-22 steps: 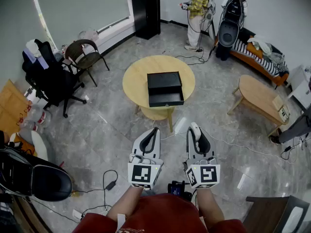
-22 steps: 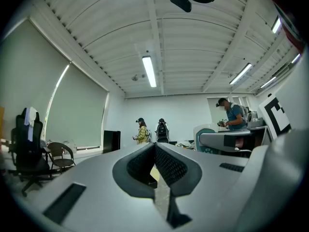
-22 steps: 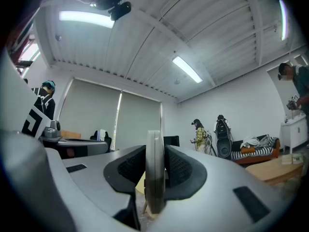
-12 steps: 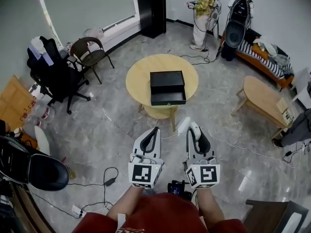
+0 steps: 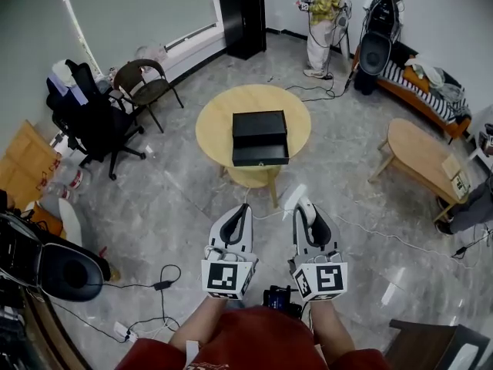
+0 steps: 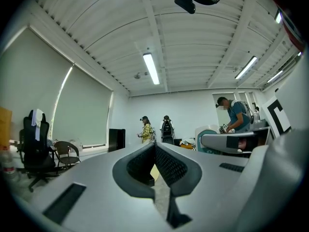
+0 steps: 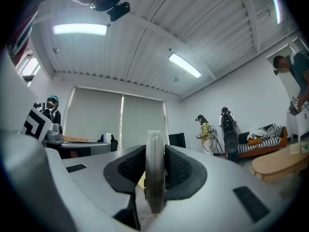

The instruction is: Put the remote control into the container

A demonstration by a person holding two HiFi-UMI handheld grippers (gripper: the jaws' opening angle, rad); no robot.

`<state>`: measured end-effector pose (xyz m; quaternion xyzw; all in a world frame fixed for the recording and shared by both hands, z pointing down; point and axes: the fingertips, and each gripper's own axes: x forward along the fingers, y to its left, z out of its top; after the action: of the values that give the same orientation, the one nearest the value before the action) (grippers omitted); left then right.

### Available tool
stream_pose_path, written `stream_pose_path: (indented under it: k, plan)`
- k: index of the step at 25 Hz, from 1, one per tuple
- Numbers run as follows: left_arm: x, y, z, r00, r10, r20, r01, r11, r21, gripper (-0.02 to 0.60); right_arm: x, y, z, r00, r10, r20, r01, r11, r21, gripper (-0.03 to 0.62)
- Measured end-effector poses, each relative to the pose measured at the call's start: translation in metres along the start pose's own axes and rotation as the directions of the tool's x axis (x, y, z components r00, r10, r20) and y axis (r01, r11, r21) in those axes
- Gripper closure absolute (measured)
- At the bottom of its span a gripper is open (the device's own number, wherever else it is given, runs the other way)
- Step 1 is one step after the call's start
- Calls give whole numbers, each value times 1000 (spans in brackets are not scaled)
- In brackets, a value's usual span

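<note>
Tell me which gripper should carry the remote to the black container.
Right. The right gripper is shut on the remote control, while the left gripper is shut and empty. Both look about equally far from the container on the round table.

An office-like room fitted out for recording is shown: an office chair (image 5: 88,122) at left, blinds (image 5: 131,10) at upper left, a round table (image 5: 212,126) at centre, cables (image 5: 162,285) strewn over the tiled floor (image 5: 139,206), strip lights (image 6: 151,68) overhead.

Red shirt (image 5: 254,339), grey claws (image 5: 246,209) (image 5: 306,206)
</note>
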<state>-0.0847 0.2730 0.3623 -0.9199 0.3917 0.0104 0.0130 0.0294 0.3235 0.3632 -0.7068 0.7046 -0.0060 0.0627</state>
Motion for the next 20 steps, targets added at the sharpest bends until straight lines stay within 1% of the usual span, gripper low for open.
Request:
stream_pose_path:
  k: [5,10,15,20]
  plan:
    - [14,-19,9,1000,6,-8,-6,1000,4,566,-1,-19,9,1000,25,-10,-25,1000,-5,474]
    - [16,-25,-1,1000,2,-2,-2,1000,1,566,-2,-25,1,1000,27,-10,-27,1000,-4,474]
    - [33,-12,-6,1000,-18,4,18,1000,-11,566,18,-21,-2,999,36,-8,-36,998,-43,474]
    - [62,21,-5,999,-35,9,35,999,-22,566,60,-11,-4,999,35,-20,-36,997,-62,474]
